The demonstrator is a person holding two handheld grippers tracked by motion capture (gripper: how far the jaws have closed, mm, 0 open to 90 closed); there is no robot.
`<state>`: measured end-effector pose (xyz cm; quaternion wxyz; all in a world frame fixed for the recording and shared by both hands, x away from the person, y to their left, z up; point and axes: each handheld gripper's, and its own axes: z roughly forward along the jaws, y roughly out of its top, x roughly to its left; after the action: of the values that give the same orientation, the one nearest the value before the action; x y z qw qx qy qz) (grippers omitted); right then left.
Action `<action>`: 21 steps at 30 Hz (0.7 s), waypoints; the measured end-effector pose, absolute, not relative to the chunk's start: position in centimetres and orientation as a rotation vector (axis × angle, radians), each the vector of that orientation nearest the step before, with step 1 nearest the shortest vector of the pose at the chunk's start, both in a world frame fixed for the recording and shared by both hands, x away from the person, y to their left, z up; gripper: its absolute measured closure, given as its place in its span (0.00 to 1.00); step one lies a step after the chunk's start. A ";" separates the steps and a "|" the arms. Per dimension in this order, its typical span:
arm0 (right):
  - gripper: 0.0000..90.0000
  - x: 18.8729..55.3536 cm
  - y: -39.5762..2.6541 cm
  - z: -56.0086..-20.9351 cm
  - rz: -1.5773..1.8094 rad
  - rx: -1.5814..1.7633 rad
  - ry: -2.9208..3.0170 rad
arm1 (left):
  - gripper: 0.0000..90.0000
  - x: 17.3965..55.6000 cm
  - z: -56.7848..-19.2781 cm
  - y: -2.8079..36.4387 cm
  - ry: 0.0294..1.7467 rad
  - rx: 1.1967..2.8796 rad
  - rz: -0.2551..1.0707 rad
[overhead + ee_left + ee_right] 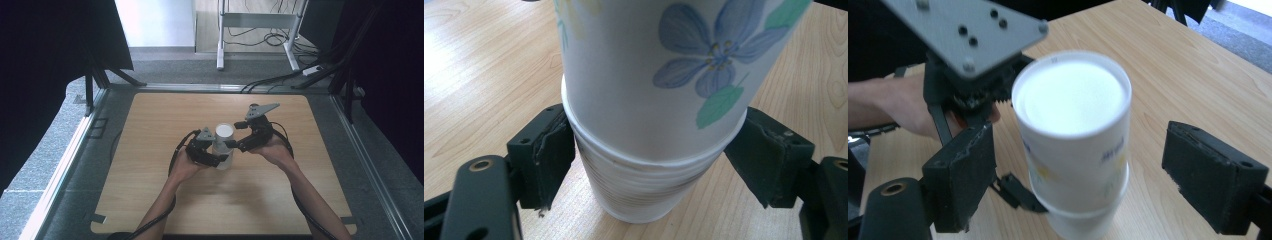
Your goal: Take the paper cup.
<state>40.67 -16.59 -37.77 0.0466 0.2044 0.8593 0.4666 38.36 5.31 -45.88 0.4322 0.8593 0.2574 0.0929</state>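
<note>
1. I looked for writing first: the upper cup (pixel 1073 135) carried a small blue mark on its side in the right gripper view, too blurred for me to read. No brand came through anywhere.
2. That upper cup was white paper printed with a blue-violet flower (pixel 714 50) and green leaves, with faint yellow print further round.
3. It sat nested in a stack of cups (pixel 639 185), white and plain, whose rolled rims showed as close rings beneath it.
4. The stack stood upright on the wooden table (pixel 150 200), about mid-table, between my two grippers.
5. My left gripper (pixel 220 159) reached in from the near left, its pads pinching the stack just under the upper cup's rim, both touching paper.
6. My right gripper (pixel 1075 175) came from the right with jaws spread, one either side of the upper cup and clear of its wall on the right; the left gap I couldn't judge.
7. The upper cup's mouth faced up, inside plain white.
</note>
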 end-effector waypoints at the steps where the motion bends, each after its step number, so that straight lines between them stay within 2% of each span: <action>1: 0.16 40.8 -16.4 -37.7 1.421 0.621 2.625 | 0.23 38.4 -45.9 5.3 0.641 2.143 0.232; 9: 0.22 41.5 -15.1 -36.8 1.412 0.610 2.646 | 0.24 38.3 -45.8 5.3 0.636 2.151 0.235; 15: 0.34 41.8 -14.8 -36.3 1.388 0.600 2.682 | 0.24 38.3 -45.8 5.3 0.636 2.151 0.236; 16: 0.39 41.7 -14.7 -36.0 1.370 0.587 2.688 | 0.24 38.3 -45.8 5.3 0.635 2.152 0.235; 21: 0.41 41.6 -14.6 -35.6 1.331 0.582 2.691 | 0.24 38.3 -45.8 5.3 0.634 2.151 0.235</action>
<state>41.60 -14.63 -35.64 0.0419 0.1901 0.8793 0.4347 38.32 5.26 -45.80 0.4288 0.8618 0.2541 0.0941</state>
